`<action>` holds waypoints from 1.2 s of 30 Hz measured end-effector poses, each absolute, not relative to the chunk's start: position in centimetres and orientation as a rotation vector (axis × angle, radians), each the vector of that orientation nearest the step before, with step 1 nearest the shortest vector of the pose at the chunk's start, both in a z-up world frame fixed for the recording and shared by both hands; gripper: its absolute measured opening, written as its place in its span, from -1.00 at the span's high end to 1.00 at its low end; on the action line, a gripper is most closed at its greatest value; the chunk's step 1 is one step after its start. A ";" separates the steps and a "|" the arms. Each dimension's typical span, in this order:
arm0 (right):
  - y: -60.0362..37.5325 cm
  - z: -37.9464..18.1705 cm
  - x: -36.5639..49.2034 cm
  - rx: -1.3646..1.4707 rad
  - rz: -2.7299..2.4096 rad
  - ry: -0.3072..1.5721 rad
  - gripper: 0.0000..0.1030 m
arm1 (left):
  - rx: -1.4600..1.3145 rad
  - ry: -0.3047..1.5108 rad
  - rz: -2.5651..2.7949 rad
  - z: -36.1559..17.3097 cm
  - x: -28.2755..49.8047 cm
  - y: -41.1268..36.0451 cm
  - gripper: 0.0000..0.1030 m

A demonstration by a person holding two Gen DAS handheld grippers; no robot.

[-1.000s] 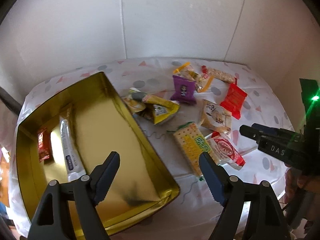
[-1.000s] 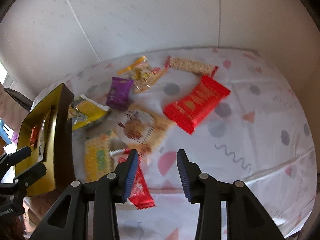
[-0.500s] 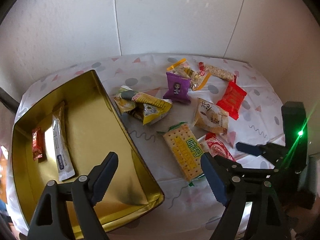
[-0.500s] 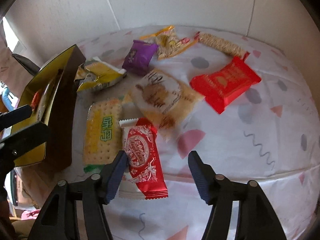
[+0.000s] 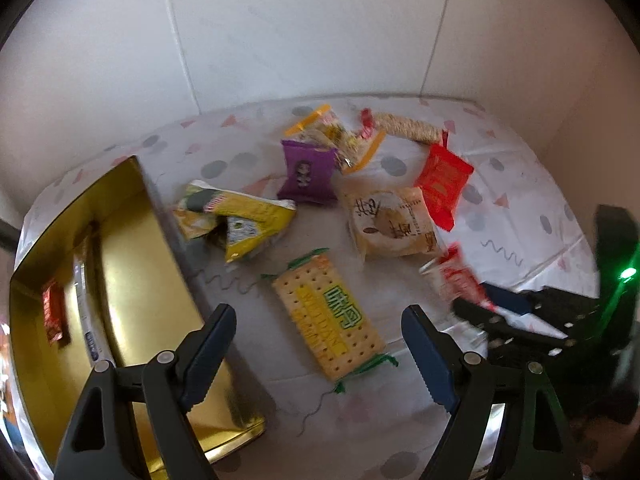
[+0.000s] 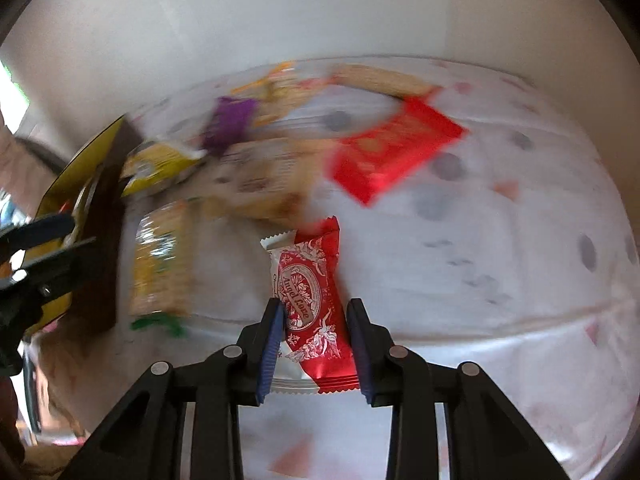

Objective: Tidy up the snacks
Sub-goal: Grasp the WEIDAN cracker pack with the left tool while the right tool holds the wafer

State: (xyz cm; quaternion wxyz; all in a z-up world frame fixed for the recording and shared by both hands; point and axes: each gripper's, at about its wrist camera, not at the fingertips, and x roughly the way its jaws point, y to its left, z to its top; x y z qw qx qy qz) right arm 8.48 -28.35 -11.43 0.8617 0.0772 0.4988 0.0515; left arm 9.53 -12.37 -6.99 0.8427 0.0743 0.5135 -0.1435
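My right gripper (image 6: 316, 320) is shut on a red and white wafer packet (image 6: 310, 292), held between its blue pads; the packet also shows blurred in the left wrist view (image 5: 456, 276). My left gripper (image 5: 320, 328) is open and empty above a yellow cracker pack (image 5: 328, 312). A gold tin (image 5: 132, 280) at the left holds a white stick packet (image 5: 86, 304) and a small red packet (image 5: 54, 312). Loose snacks lie on the cloth: yellow chip bags (image 5: 240, 220), a purple packet (image 5: 306, 172), a beige pastry pack (image 5: 390, 220), a red packet (image 5: 442, 182).
The table has a white patterned cloth (image 5: 520, 216) and stands against white walls. A cereal bar (image 5: 404, 128) and an orange-edged packet (image 5: 332, 132) lie at the back. The tin's near corner (image 5: 256, 428) sits by the table's front edge.
My right gripper has closed on the red and white wafer packet and lifted it off the cloth. My left gripper has shifted right, over the cracker pack.
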 end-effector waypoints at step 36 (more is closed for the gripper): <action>-31.7 -11.2 7.2 0.265 0.074 1.028 0.33 | 0.203 1.234 -0.234 -12.3 11.2 -15.9 -0.11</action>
